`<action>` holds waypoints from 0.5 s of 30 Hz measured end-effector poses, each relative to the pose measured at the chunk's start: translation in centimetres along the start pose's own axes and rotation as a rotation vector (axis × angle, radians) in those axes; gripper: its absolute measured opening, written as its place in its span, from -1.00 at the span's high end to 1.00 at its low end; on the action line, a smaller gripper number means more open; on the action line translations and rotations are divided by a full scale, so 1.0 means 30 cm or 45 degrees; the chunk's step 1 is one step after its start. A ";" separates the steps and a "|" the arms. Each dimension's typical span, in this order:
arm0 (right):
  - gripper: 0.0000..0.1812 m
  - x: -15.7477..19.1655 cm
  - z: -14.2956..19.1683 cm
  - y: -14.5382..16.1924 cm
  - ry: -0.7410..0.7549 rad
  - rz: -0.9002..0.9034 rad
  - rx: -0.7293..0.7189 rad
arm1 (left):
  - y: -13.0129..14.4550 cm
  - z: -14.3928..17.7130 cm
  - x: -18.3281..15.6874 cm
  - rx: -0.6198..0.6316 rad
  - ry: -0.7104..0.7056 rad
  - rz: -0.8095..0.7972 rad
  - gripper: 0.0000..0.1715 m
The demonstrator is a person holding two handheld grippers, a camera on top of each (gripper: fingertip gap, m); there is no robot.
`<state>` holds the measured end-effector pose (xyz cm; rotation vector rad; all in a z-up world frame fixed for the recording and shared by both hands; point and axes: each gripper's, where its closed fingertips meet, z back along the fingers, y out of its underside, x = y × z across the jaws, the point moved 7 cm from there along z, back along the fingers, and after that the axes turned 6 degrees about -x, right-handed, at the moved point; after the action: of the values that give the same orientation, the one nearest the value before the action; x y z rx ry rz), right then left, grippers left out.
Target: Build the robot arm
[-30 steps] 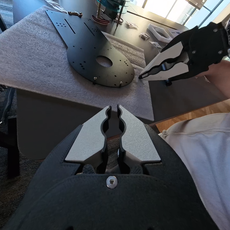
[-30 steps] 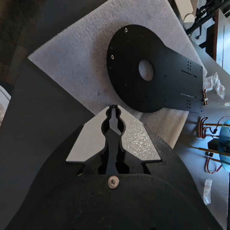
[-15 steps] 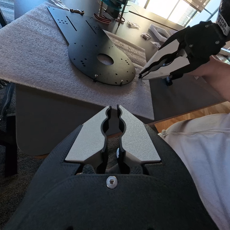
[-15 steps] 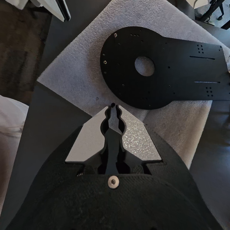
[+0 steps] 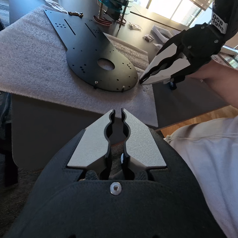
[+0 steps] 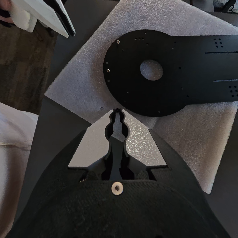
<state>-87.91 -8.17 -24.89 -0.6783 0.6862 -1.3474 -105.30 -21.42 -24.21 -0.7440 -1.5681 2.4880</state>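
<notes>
Now right gripper (image 6: 117,109) pinching tiny dark part (image 6: 117,109), possibly small screw, tips nearly closed, hovering just beside rounded end of black plate (image 6: 161,77) lying on grey foam sheet (image 6: 79,79). Left gripper (image 5: 117,111) hanging empty, slightly parted, before table edge (image 5: 51,128).

Right wrist view: the black plate (image 6: 161,77) has rotated in frame since one second ago; its long end now runs out the right edge rather than toward the upper right. The left hand-held gripper (image 6: 70,34) has entered at upper left, and pale clothing (image 6: 14,141) fills more of the left edge.

Left wrist view: the right hand-held gripper (image 5: 141,81), closed on a small dark part, has tilted steeper, its body higher at upper right, its tips remaining beside the plate's rounded end.
</notes>
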 end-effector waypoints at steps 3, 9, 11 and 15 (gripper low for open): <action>0.89 0.000 0.004 -0.004 0.019 0.015 -0.010 | -0.005 -0.008 -0.006 0.009 0.004 -0.021 0.89; 0.84 -0.010 0.070 -0.021 -0.013 0.073 -0.110 | -0.024 -0.020 -0.020 -0.007 -0.011 -0.097 0.82; 0.83 -0.044 0.086 -0.018 0.053 0.240 -0.110 | -0.045 -0.040 -0.036 -0.020 -0.035 -0.196 0.71; 0.81 -0.056 0.064 -0.010 0.084 0.786 -0.096 | -0.086 -0.133 -0.110 -0.008 -0.030 -0.527 0.64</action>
<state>-86.78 -6.44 -23.36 -0.4283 0.9126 -0.7784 -101.01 -18.09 -22.19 -0.3448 -1.5500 2.1960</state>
